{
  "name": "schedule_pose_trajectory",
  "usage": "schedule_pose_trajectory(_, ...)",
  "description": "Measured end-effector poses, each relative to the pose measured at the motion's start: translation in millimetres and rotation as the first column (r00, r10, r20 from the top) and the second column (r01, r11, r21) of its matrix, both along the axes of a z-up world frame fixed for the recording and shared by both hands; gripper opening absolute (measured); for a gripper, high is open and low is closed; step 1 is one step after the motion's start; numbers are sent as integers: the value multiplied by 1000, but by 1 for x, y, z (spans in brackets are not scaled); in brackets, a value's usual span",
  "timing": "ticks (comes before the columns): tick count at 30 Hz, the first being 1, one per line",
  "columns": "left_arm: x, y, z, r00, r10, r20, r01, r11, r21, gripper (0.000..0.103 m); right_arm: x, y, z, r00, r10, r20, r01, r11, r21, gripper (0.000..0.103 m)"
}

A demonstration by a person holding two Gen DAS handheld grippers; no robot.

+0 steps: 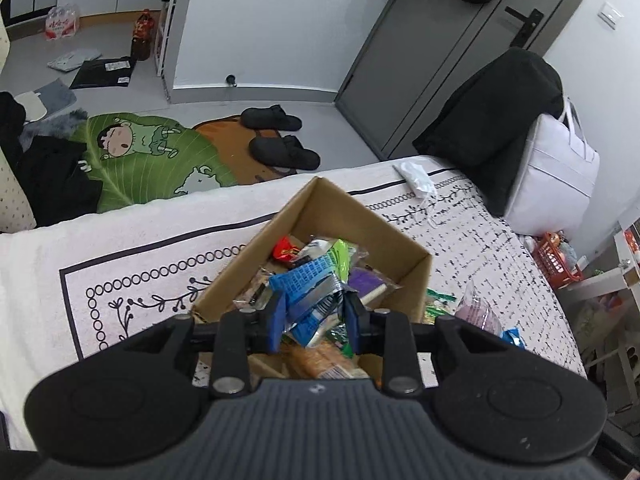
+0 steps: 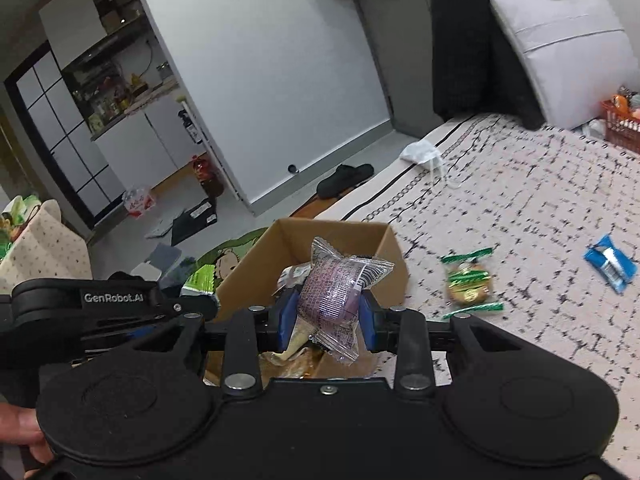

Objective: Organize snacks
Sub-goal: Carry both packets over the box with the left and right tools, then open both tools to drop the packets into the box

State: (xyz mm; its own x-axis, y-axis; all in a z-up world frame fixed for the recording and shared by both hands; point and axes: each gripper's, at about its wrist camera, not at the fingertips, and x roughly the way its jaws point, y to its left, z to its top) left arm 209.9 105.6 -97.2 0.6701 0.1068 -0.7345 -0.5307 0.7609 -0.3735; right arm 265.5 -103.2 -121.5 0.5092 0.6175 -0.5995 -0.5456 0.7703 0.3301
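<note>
A cardboard box (image 1: 412, 276) with several snack packets inside sits on the patterned bed cover (image 1: 160, 248). My left gripper (image 1: 314, 314) is shut on a blue snack packet (image 1: 308, 284) and holds it over the box. My right gripper (image 2: 328, 312) is shut on a clear packet with a purple snack (image 2: 334, 292), held just above the box's near edge (image 2: 384, 240). A green-wrapped snack (image 2: 470, 284) and a blue packet (image 2: 610, 264) lie on the cover right of the box. The left gripper's body (image 2: 80, 304) shows at left in the right wrist view.
A white face mask (image 1: 416, 176) lies on the cover beyond the box. A black garment (image 1: 492, 120) and a white bag (image 1: 560, 176) stand at the bed's far right. Black slippers (image 1: 280, 136) and a green cartoon mat (image 1: 140, 152) are on the floor.
</note>
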Motion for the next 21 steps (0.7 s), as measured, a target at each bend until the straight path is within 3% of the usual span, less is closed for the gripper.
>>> schedule_pose_trajectory(11,0,24,-3,1000,16,-22,-16,1000,-26,36,-4,35,-5,999,51,-17,-51,999,-6,33)
schedule_pose_trajectory(16,-2,28,-1,1000,21,-23,-22,999,-30,37,-10,45,-10,990,127,-57,-126,992,17,38)
schedule_pose_trajectory(21,-5,26,0,999,24,-35,-25,999,-31,50,-15,40,-5,989,131,-62,-130,991,17,44)
